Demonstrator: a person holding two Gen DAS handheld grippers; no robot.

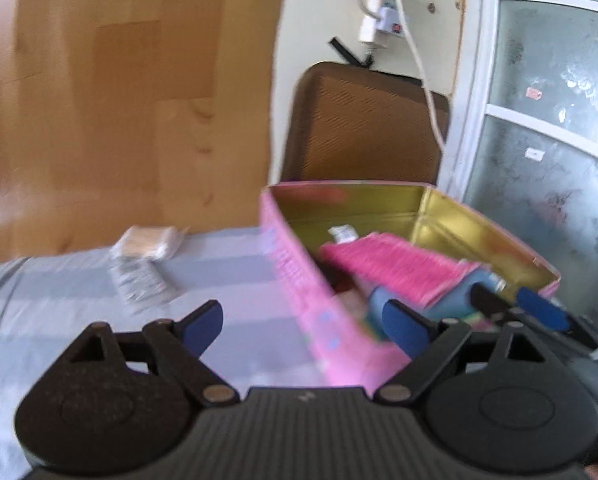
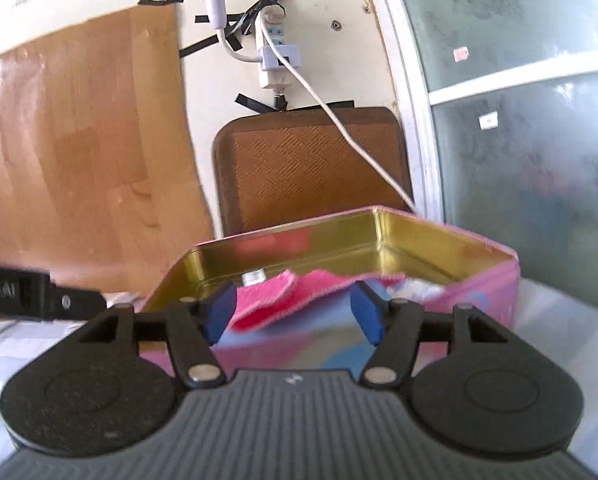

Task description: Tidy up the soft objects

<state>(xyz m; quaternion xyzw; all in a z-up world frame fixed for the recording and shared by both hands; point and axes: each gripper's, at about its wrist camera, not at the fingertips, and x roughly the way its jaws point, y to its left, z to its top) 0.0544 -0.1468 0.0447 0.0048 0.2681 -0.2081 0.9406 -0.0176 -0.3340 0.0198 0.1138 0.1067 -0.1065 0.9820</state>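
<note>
The pink tin (image 2: 475, 296) stands open-topped, its walls blocking the sides; the bed sheet (image 1: 227, 280) left of it is bare up to a plastic packet (image 1: 143, 256).

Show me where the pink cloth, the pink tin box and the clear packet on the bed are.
pink cloth (image 1: 395, 266), left wrist view, middle of its fuzzy top side.
pink tin box (image 2: 415, 236), right wrist view, gold inner wall near the far corner.
clear packet (image 1: 145, 254), left wrist view, centre of the wrapper.
</note>
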